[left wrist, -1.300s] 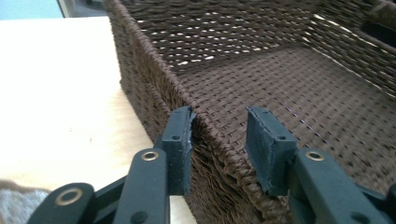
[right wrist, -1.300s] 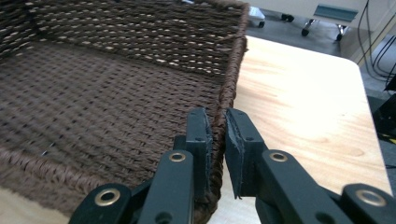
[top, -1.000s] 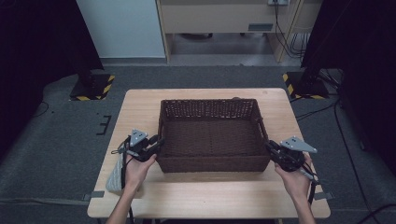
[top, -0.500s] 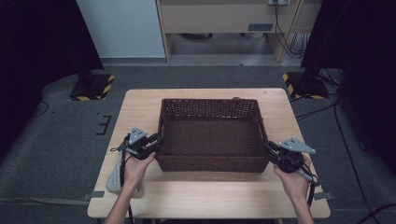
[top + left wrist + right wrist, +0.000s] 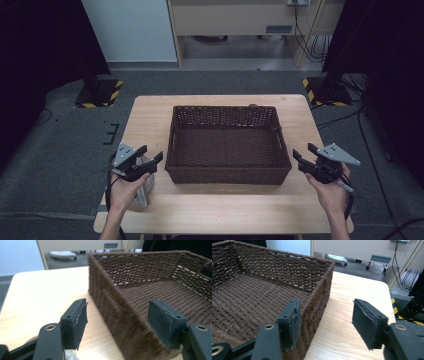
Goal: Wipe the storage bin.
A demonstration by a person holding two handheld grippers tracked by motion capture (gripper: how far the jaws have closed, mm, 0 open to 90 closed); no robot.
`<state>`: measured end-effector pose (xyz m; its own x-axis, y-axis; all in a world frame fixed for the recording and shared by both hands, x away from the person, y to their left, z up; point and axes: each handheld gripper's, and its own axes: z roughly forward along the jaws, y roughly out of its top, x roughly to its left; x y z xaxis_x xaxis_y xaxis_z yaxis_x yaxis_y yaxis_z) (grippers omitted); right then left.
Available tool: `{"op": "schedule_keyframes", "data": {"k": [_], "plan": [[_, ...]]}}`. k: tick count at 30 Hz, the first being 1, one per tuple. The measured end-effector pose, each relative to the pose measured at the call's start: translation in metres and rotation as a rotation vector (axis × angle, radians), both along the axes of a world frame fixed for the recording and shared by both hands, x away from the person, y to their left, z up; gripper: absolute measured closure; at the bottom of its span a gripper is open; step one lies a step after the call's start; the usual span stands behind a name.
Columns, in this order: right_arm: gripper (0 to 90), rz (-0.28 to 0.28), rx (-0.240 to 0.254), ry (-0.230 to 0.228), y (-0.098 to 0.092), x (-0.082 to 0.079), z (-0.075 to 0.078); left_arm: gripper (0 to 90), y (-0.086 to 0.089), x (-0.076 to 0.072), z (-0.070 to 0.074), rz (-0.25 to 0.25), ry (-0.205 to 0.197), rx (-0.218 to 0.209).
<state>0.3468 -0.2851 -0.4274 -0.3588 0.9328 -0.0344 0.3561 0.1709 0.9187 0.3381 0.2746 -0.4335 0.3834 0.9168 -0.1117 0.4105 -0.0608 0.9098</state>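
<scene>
Wicker basket (image 5: 227,145) on wooden table (image 5: 150,115), grey floor (image 5: 60,145).

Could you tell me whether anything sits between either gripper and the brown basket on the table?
Nothing visible does. The left gripper and right gripper both stand open beside the basket, one at each end, with only bare table nearby. In each gripper view the basket's side wall lies between the jaws, untouched.

A light wooden table (image 5: 225,210) bears a brown wicker basket (image 5: 227,172) and perhaps a grey cloth (image 5: 142,192)
</scene>
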Motion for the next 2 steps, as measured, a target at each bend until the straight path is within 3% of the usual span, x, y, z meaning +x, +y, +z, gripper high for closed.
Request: {"op": "schedule_keyframes", "data": {"k": [2], "plan": [[36.1, -0.005, 0.01, 0.002, -0.0056, -0.0005, 0.0014, 30.0, 0.0084, -0.0006, -0.0039, 0.028, 0.02, -0.002]]}}
